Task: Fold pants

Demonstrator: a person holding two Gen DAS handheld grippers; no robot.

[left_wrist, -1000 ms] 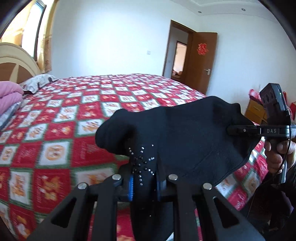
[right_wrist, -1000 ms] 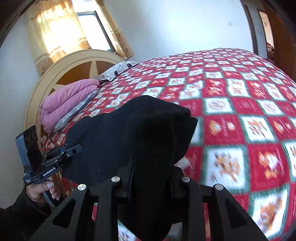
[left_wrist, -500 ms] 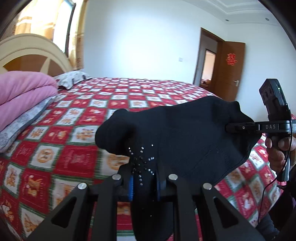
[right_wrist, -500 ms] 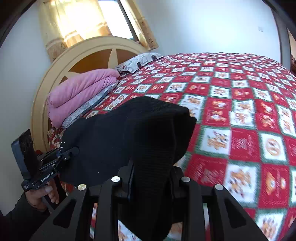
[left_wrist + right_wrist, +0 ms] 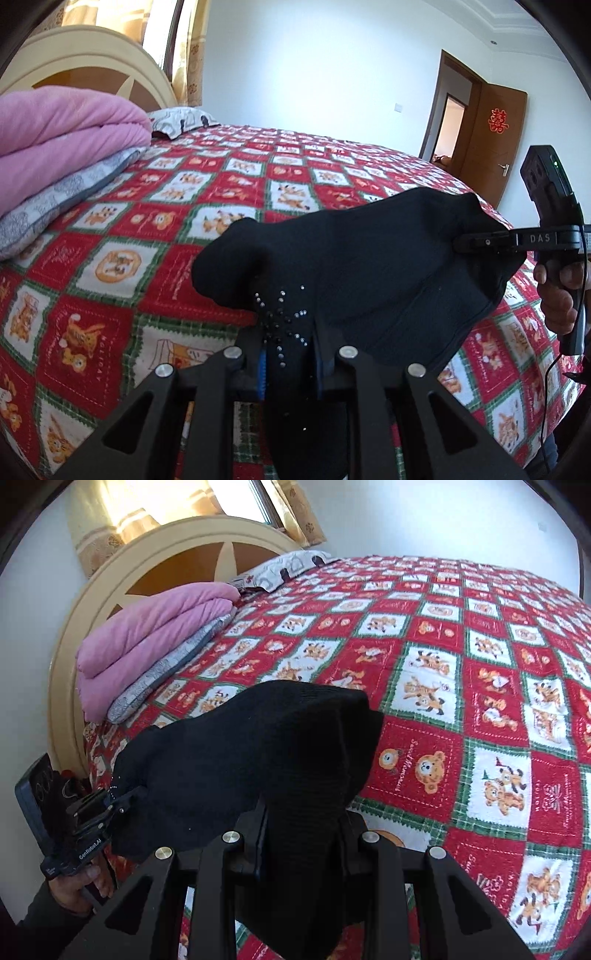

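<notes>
Black pants (image 5: 369,266) with a small stud pattern hang bunched in the air over the red patterned bed cover (image 5: 147,229), stretched between both grippers. In the left wrist view my left gripper (image 5: 290,354) has the studded cloth between its pads; its jaws are opening slightly but still pinch the fabric. My right gripper (image 5: 465,242) grips the far edge of the pants, held by a hand (image 5: 557,295). In the right wrist view the pants (image 5: 240,757) drape over my right gripper (image 5: 301,834), which is shut on them, and the left gripper (image 5: 125,801) clamps the other end.
A folded pink blanket (image 5: 55,136) on a grey quilt (image 5: 66,195) lies at the head of the bed by the cream headboard (image 5: 110,590). A patterned pillow (image 5: 181,120) sits behind it. A brown door (image 5: 491,147) stands open at the far right.
Both grippers have carried the pants sideways toward the head of the bed and slightly lower. The pink blanket and headboard now loom larger. Both still hold the cloth.
</notes>
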